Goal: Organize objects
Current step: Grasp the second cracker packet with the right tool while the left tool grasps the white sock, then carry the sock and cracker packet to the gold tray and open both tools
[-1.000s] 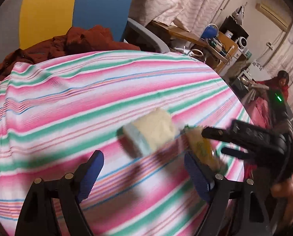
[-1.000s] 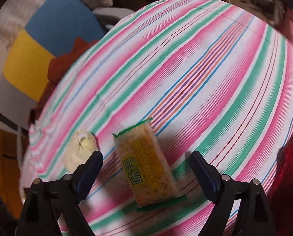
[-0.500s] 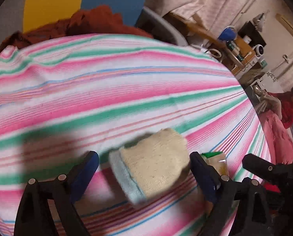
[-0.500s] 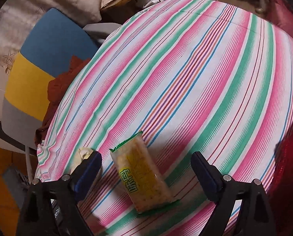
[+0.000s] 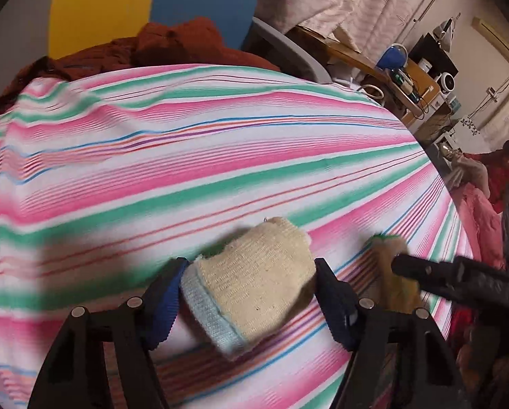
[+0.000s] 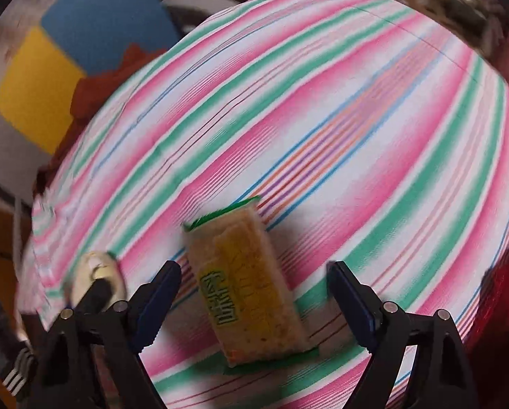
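A rolled cream sock (image 5: pixel 254 272) with a pale blue cuff lies on the pink, green and white striped tablecloth (image 5: pixel 186 153). My left gripper (image 5: pixel 251 293) is shut on it, with a blue pad pressing each side. To its right, a yellow snack packet (image 6: pixel 247 283) with green edges lies flat on the cloth between the fingers of my right gripper (image 6: pixel 254 293). That gripper is open, with gaps on both sides of the packet. In the right wrist view the sock (image 6: pixel 90 269) shows at lower left, partly behind a black finger. In the left wrist view the right gripper's finger (image 5: pixel 459 279) covers the blurred packet (image 5: pixel 387 255).
A chair with a yellow and blue back (image 5: pixel 118 6) holds a rust-red garment (image 5: pixel 172 44) beyond the table's far edge. A cluttered wooden desk (image 5: pixel 401 68) stands at the back right. A person in red (image 5: pixel 503 167) sits far right, past the pink fabric (image 5: pixel 479 218).
My left gripper has come up around the sock and its fingers have closed onto it. My right gripper has dropped closer to the snack packet and stays open.
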Demonstrator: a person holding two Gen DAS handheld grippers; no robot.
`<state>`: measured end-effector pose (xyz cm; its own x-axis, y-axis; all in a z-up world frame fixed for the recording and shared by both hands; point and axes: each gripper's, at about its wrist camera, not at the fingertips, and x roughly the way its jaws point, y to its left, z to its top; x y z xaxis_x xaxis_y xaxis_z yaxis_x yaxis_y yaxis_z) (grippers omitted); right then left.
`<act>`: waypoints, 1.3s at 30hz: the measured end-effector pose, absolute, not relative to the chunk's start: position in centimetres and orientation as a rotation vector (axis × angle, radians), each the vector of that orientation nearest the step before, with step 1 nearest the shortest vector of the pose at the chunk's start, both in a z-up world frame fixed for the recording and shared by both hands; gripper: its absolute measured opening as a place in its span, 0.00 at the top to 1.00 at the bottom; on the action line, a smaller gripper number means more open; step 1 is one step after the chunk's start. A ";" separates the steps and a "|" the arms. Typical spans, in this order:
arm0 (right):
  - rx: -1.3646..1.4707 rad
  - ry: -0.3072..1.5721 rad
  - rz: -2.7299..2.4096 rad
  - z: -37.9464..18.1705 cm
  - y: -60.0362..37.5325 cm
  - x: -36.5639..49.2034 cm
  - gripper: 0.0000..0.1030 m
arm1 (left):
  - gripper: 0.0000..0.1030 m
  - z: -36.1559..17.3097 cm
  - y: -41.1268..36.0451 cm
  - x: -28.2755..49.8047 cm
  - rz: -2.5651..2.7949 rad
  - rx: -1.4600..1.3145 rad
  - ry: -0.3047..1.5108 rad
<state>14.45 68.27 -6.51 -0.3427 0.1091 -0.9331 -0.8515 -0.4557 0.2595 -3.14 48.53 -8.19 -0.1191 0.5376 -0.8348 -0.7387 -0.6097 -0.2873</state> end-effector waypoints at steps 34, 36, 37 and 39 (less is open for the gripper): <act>-1.601 0.546 2.246 -7.6 58.8 8.3 0.52 | 0.31 -9.0 36.3 1.1 2.068 -1.041 0.291; -1.602 0.532 2.248 -7.6 58.7 8.4 0.52 | 0.35 -8.8 36.3 1.2 2.065 -1.037 0.291; -1.600 0.533 2.250 -7.6 58.7 8.3 0.52 | 0.35 -8.7 36.3 1.3 2.069 -1.032 0.299; -1.594 0.542 2.253 -7.7 58.8 8.1 0.52 | 0.35 -8.4 36.0 1.5 2.078 -1.029 0.308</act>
<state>8.14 58.80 -7.73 -0.3212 0.0463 -0.9459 -0.4715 -0.8740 0.1173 1.51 36.02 -8.39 -0.3672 0.5408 -0.7568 -0.7370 -0.6656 -0.1180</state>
